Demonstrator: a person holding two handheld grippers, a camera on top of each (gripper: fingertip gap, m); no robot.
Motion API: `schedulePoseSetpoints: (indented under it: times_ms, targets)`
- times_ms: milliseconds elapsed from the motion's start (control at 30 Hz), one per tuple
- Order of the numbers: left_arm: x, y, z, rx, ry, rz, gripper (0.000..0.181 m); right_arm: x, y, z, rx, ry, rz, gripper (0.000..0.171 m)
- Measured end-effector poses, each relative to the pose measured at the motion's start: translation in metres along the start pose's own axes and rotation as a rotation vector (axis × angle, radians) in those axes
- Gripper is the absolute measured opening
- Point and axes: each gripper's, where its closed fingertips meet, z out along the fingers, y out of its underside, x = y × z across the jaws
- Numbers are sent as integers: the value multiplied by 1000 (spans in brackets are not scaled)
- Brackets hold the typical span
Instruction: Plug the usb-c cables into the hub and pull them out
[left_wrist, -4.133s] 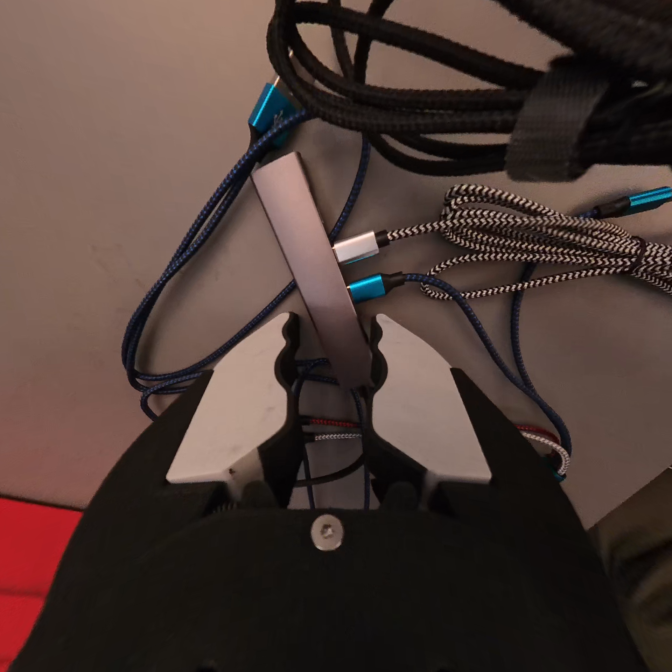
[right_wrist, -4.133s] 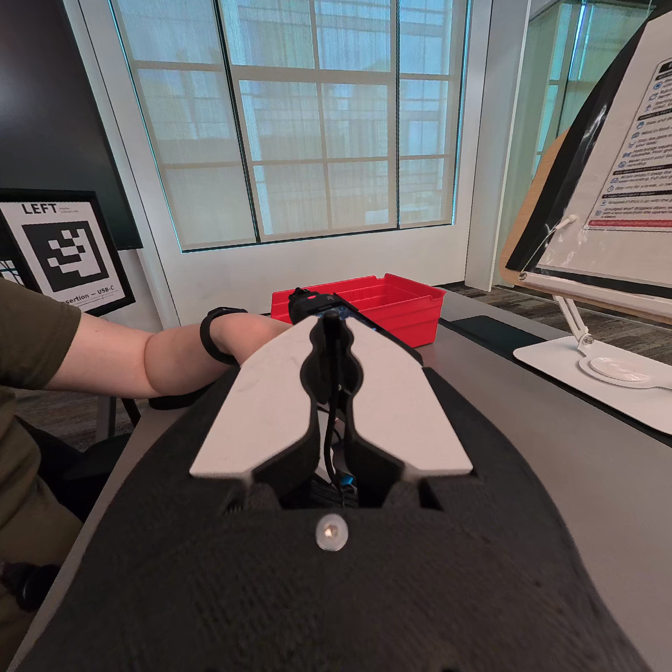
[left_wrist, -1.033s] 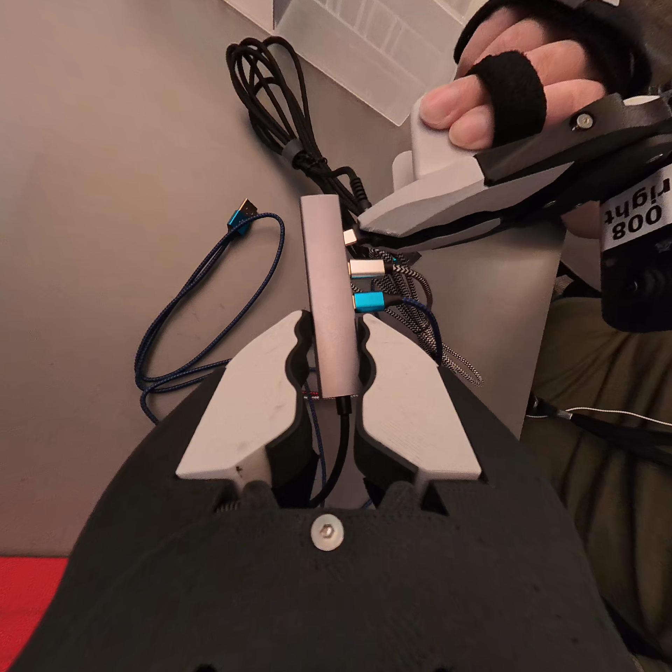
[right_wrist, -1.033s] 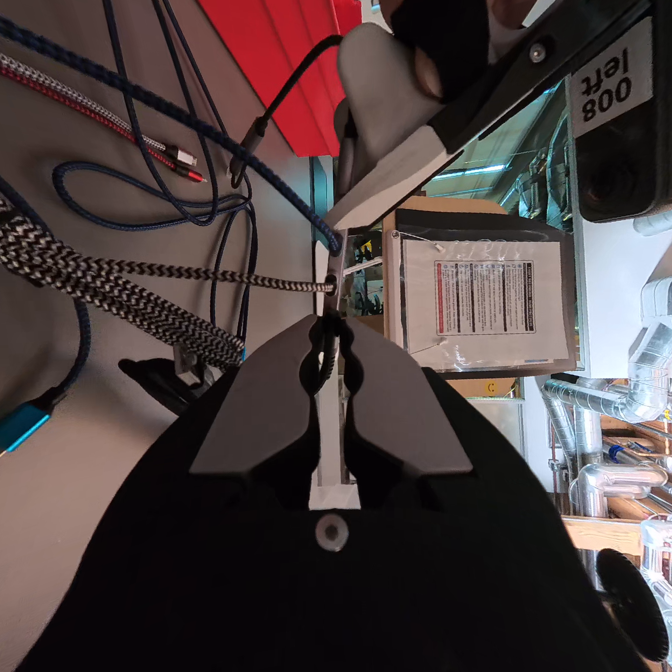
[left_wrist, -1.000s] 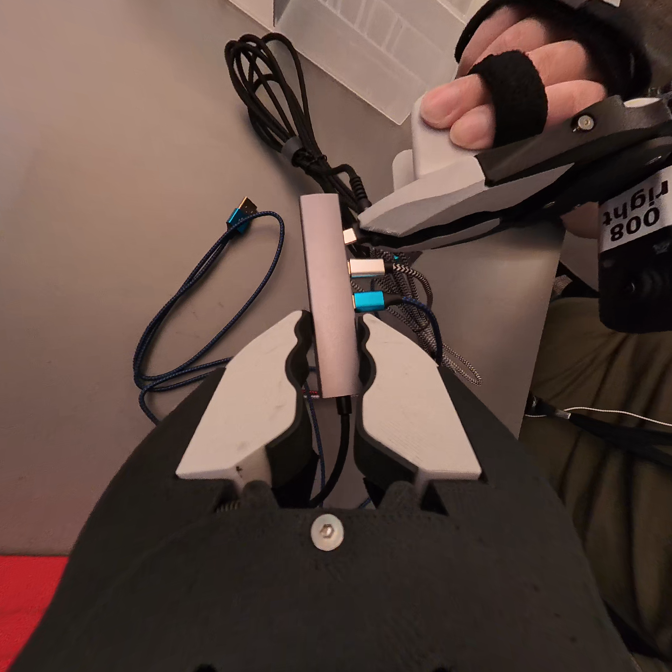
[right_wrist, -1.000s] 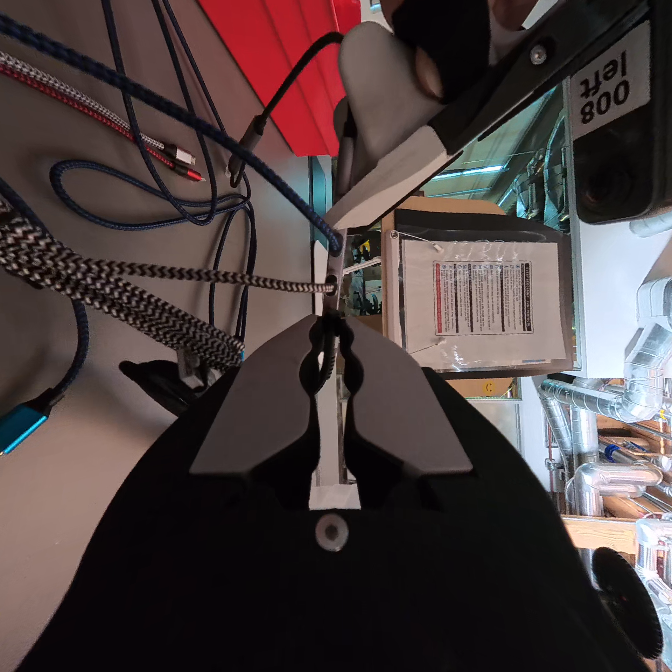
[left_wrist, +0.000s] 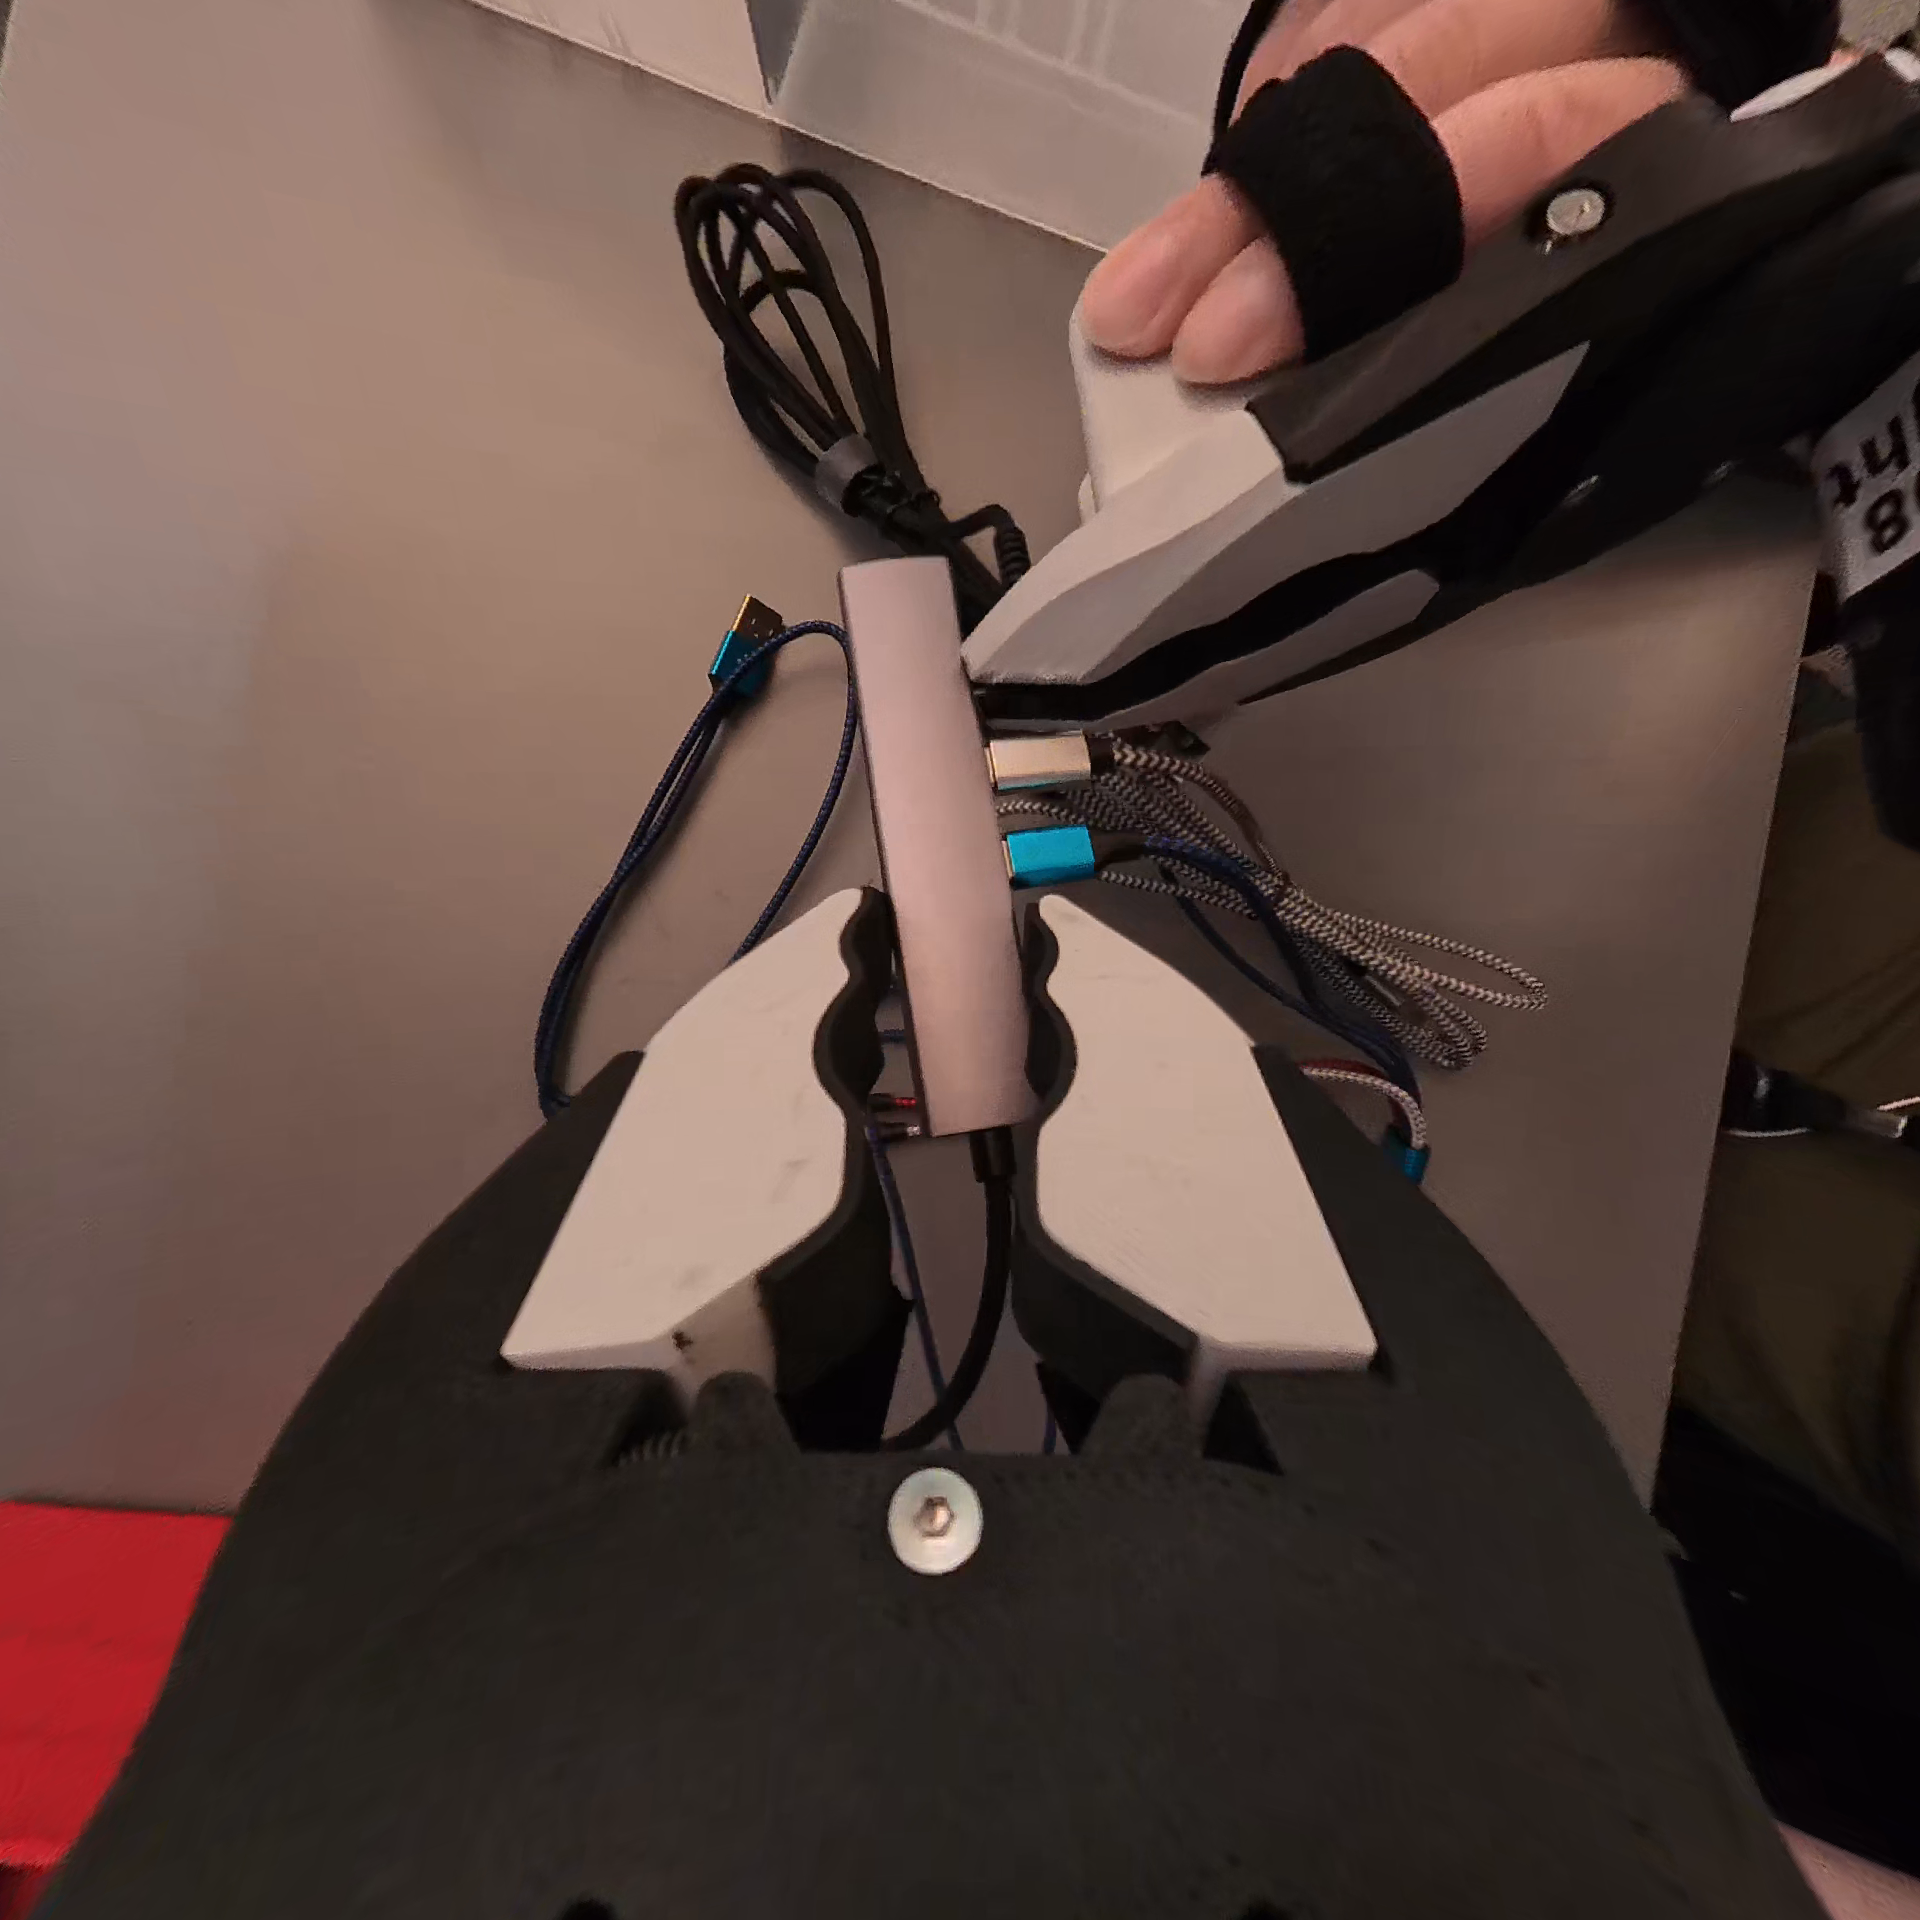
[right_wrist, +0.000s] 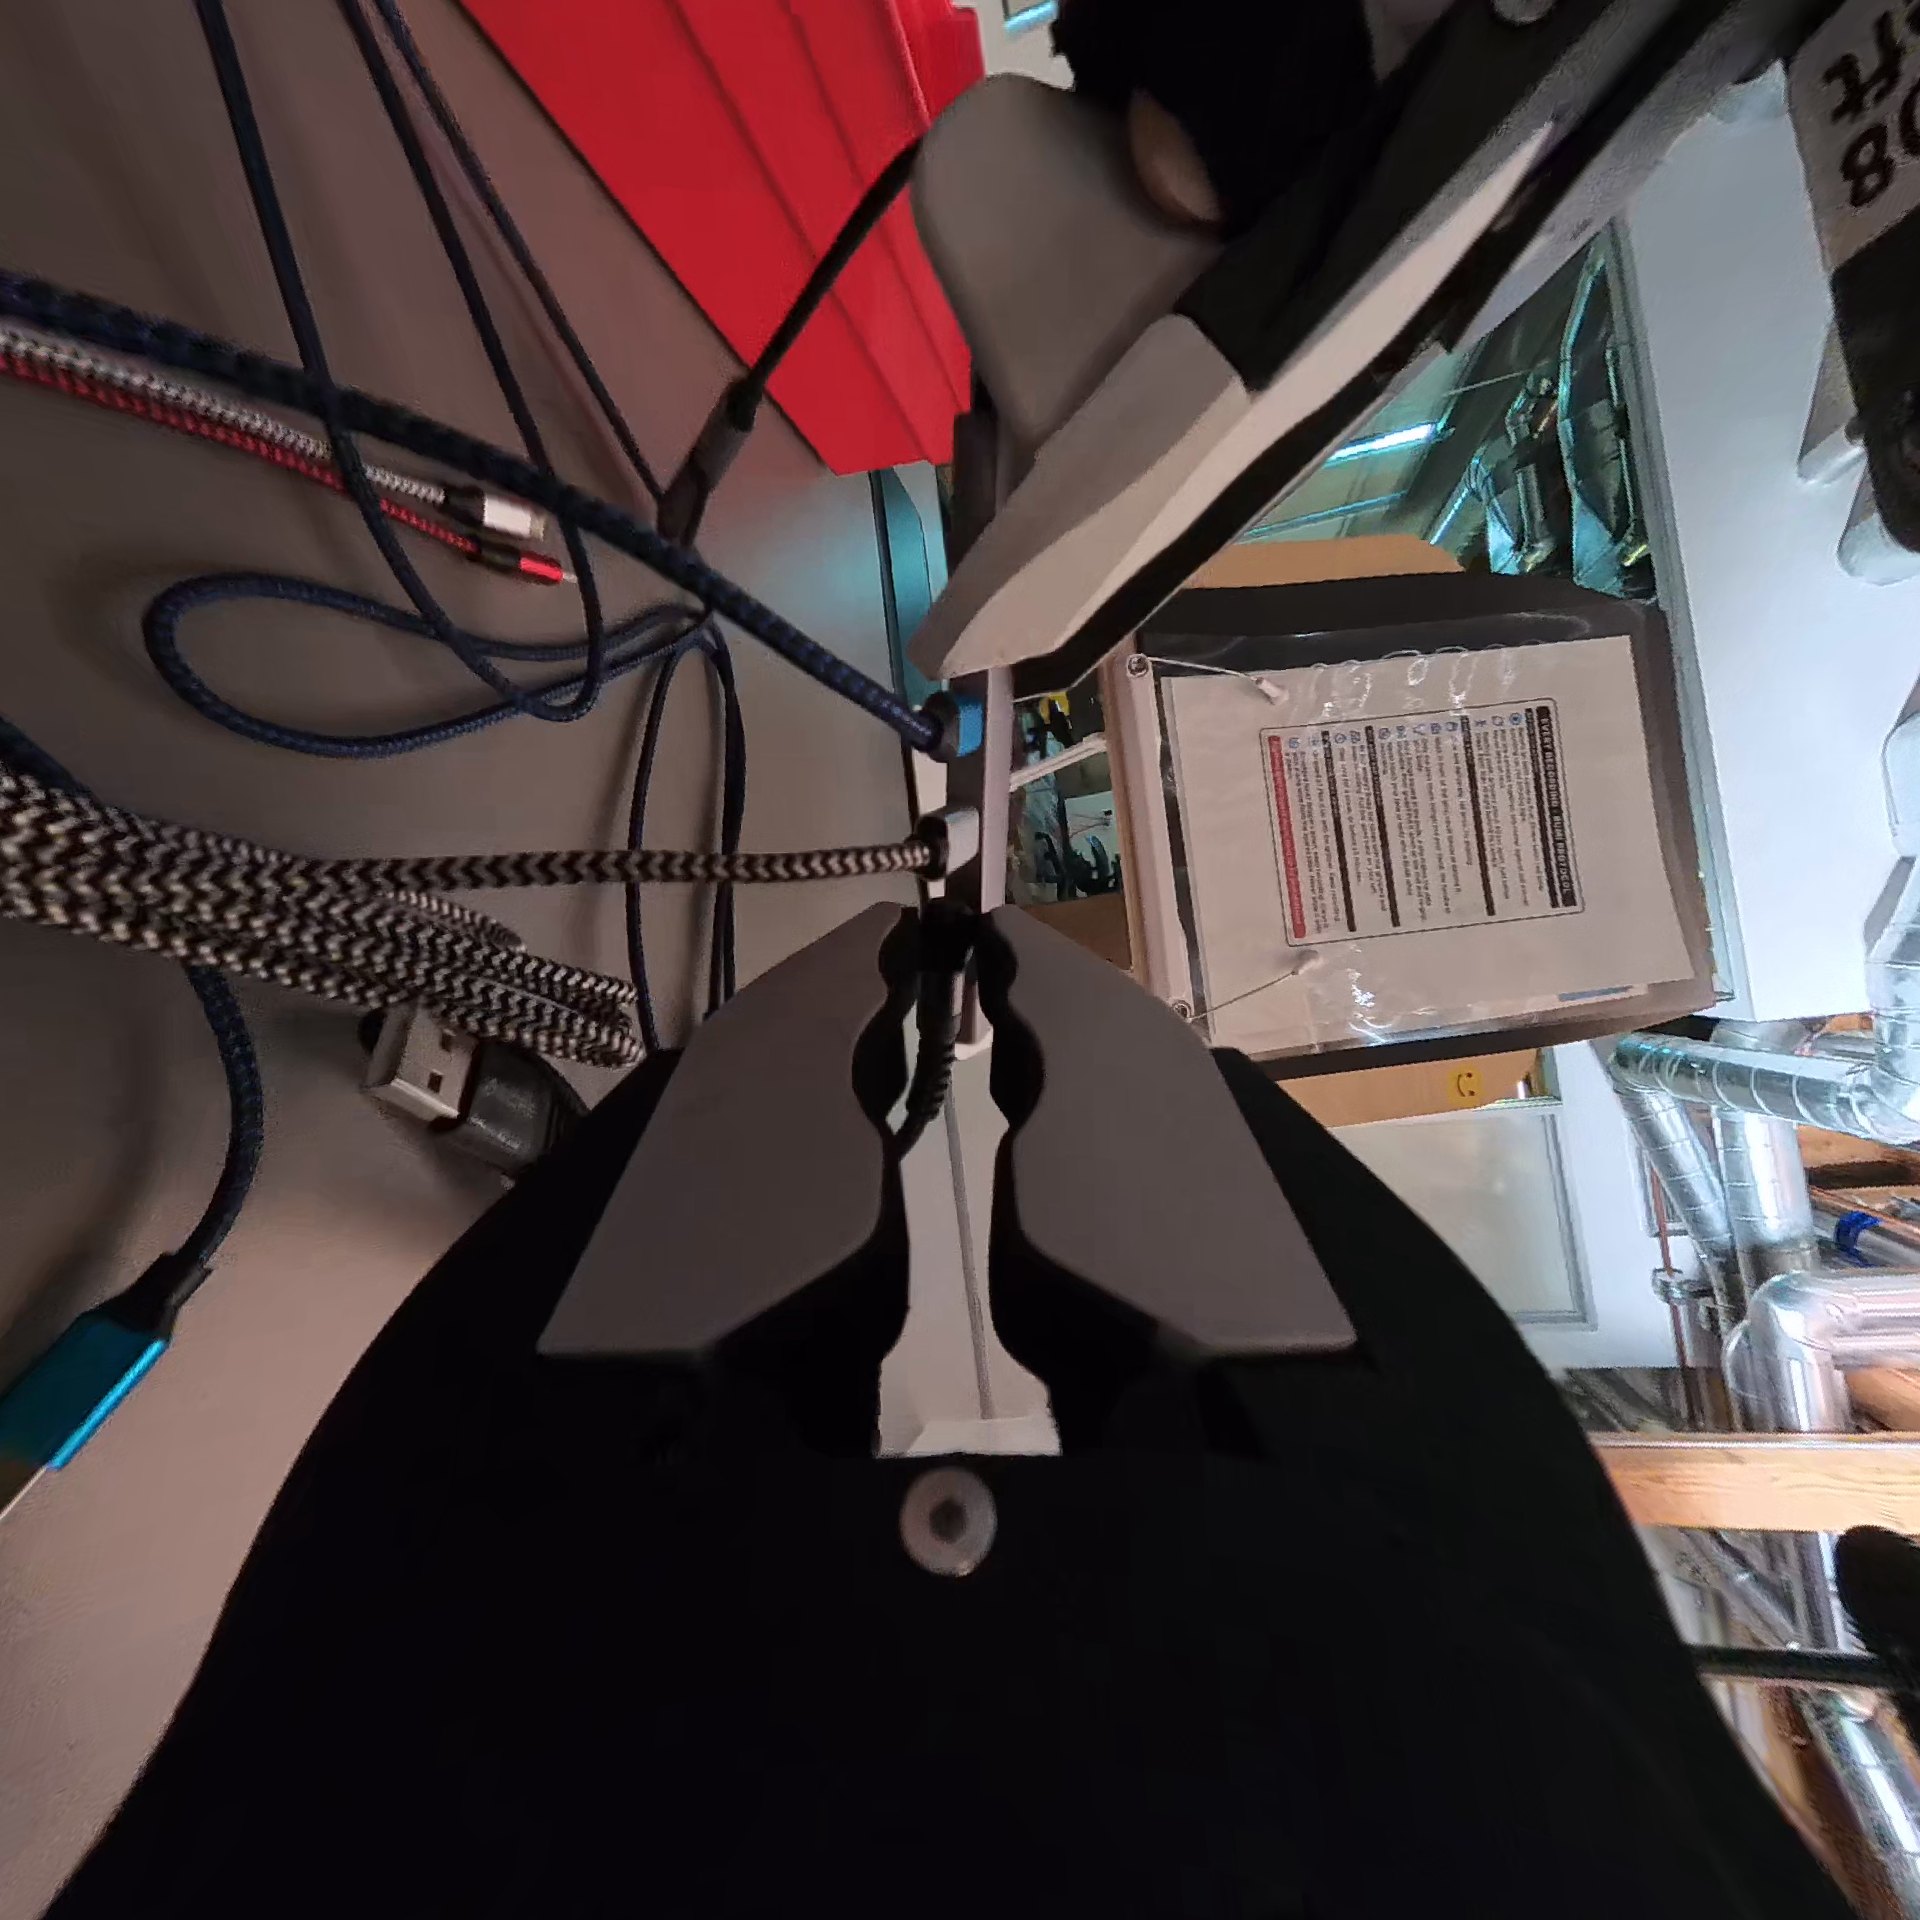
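While the left gripper (left_wrist: 956, 925) is clamped on the near end of the grey hub (left_wrist: 925, 821), the hub stands out forward between its fingers, clear of the grey table (left_wrist: 312, 520). On the hub's right side sit a silver plug (left_wrist: 1034, 764) and, nearer the left gripper, a blue plug (left_wrist: 1049, 857). Beyond the silver plug, the right gripper (right_wrist: 940, 920) is pinched tight on a black cable (right_wrist: 930, 1029), its tips touching the hub's side.
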Motion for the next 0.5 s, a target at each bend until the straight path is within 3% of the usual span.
schedulePoseSetpoints:
  times_ms: [167,333,500]
  targets:
    - [3,1,1,-14,-7,48,23,-2,0,2,-8,-34,86,21]
    - [7,-3,7,-7,39,-9,23,-4,6,3,-38,-36,45,19]
    - [10,0,11,-41,12,82,23,-7,12,7,-77,-58,87,37]
